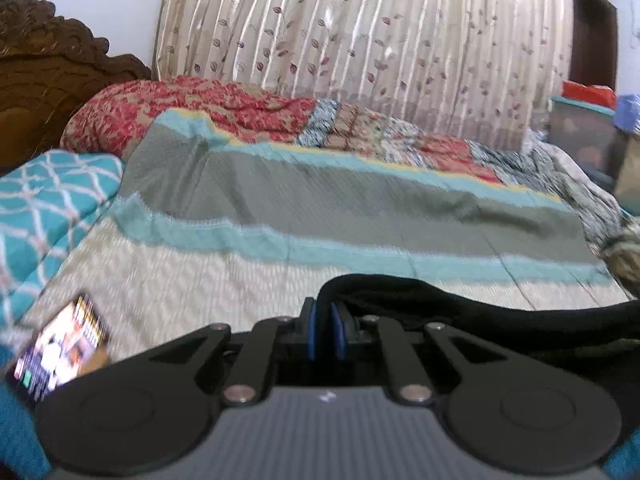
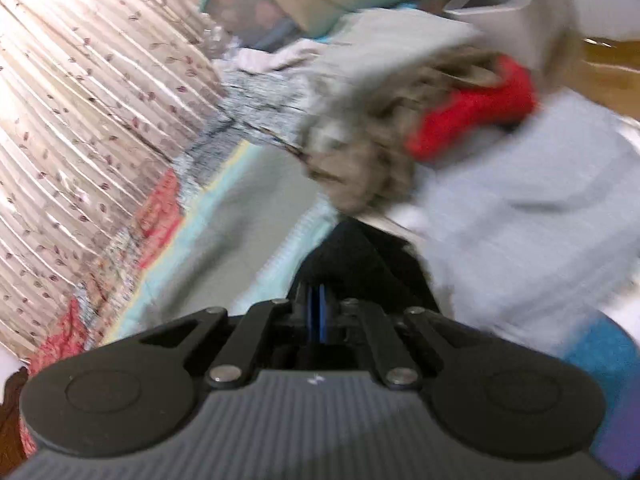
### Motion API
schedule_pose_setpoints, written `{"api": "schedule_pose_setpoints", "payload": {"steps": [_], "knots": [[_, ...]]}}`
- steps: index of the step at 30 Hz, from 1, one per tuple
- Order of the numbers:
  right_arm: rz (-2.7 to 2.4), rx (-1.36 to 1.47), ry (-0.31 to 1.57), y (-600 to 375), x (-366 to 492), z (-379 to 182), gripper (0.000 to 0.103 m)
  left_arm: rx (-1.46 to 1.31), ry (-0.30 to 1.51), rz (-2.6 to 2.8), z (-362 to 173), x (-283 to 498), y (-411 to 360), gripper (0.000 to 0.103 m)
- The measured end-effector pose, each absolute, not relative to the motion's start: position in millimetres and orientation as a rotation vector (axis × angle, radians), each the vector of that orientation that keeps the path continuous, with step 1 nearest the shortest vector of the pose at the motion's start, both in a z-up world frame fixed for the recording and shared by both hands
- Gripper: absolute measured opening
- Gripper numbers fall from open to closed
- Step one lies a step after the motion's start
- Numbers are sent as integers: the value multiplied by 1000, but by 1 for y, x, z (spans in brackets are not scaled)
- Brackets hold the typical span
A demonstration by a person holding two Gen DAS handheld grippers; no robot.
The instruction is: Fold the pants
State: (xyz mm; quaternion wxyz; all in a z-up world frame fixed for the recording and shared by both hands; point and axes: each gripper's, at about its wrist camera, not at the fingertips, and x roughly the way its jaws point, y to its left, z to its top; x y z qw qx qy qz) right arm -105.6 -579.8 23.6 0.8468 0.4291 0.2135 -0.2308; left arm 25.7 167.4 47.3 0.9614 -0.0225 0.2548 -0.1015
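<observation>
Both the left gripper (image 1: 325,330) and the right gripper (image 2: 318,312) pinch black pants (image 1: 460,304) above the bed (image 1: 200,280); a lit phone (image 1: 60,348) lies nearby, its text unreadable.

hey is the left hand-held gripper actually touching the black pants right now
Touching. In the left wrist view the left hand-held gripper has its blue pads closed on an edge of the black pants, which drape off to the right.

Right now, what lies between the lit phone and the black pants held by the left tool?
Only bare cream woven bedspread between the phone and the black pants, per the left wrist view.
</observation>
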Motion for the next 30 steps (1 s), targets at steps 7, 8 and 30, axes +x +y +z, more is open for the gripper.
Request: {"api": "schedule_pose_setpoints", "payload": {"steps": [7,8,30], "knots": [[-599,1034,545,-584,-177,-61,6,-37,650,-206,-10,-42,172,9],[-620,1031,561,-582,-181,-68,6,-30,658,-199,-17,-45,171,9],[-358,532,688,-422,-126,-36,38,-94,817,-102,-24,3,144,42]]}}
